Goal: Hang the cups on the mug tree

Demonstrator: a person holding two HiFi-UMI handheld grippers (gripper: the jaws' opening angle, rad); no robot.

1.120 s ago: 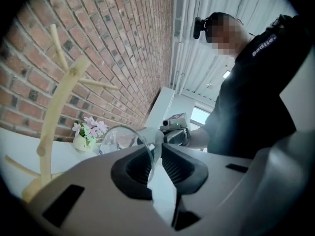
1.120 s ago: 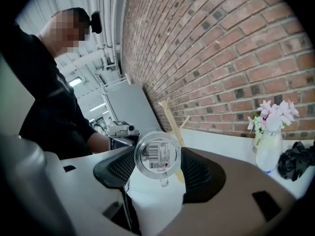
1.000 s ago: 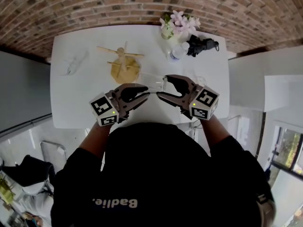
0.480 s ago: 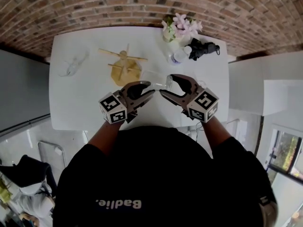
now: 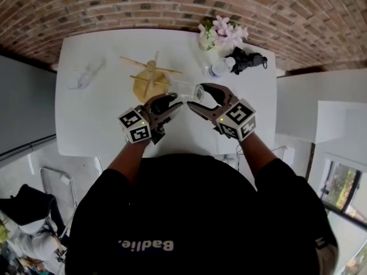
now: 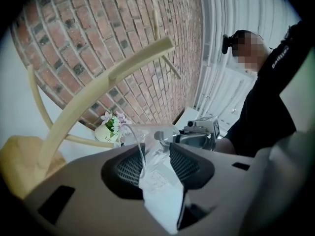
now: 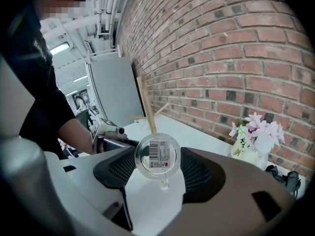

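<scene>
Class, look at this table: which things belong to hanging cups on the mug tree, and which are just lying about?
Belonging to the job:
- mug tree
- clear cup, clamped in the right gripper
- left gripper, jaws opening round that cup's rim
- clear thing lying far left, probably another cup

Lying about:
- flower vase
- bottle
- black item beside it

A black short-sleeved top (image 5: 189,211) with white lettering across the back; a small black camera (image 6: 227,42) on the head; the left gripper (image 5: 175,102) and right gripper (image 5: 195,96) share grey-brown curved shells, dark ribbed pads (image 7: 194,171) and cubes (image 5: 236,120) of black-and-white square markers; the left one's jaws are opening, a clear glass cup (image 6: 152,132) between them.
</scene>
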